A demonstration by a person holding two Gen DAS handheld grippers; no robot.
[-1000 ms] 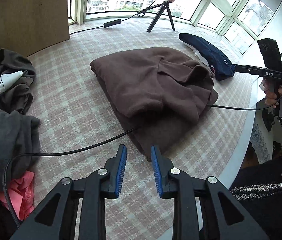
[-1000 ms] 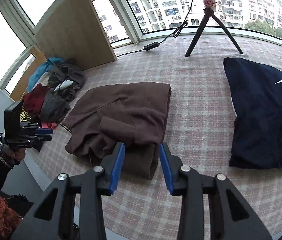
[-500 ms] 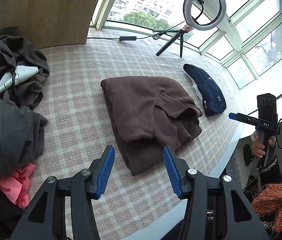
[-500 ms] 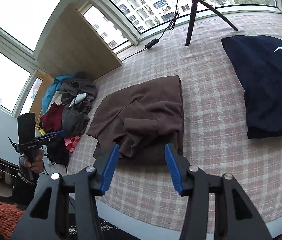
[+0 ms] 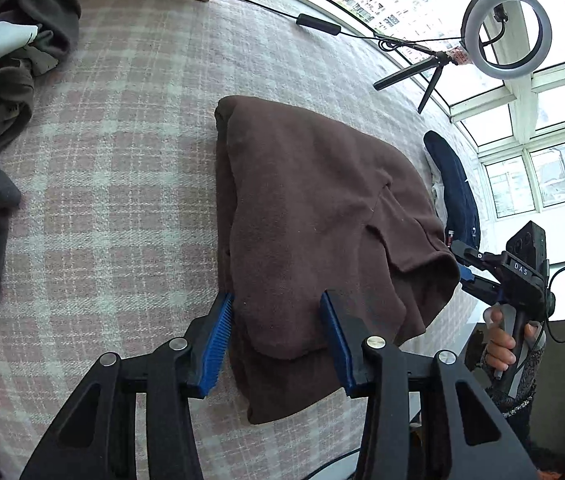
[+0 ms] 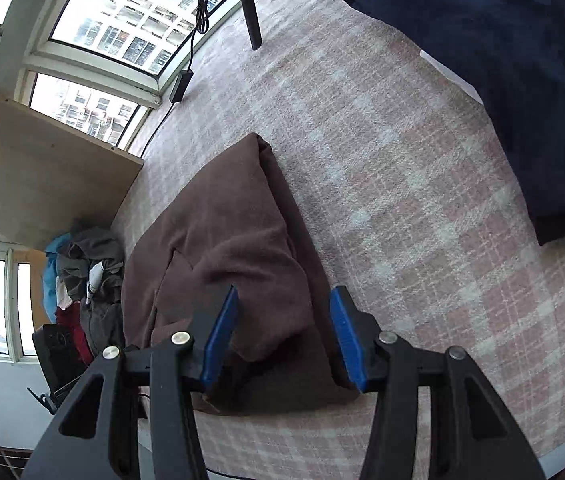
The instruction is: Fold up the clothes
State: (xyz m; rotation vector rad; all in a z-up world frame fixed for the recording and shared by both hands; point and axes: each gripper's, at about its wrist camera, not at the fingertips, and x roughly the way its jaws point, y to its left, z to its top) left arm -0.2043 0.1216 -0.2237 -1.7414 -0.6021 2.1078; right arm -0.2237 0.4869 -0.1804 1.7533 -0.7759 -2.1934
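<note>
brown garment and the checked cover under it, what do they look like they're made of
Brown garment: looks like fleece or brushed knit, matte and fuzzy, with thick soft folds and rounded edges. Checked cover: seems a woven, slightly nubby fabric in pink and white plaid, matte, lying flat. Exact fibres cannot be told.

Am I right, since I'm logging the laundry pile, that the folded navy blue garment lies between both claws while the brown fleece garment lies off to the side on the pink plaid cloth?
Not quite: they are swapped. Both wrist views show the brown fleece garment between the claws, and the folded navy blue garment off to the side on the pink plaid cloth.
</note>
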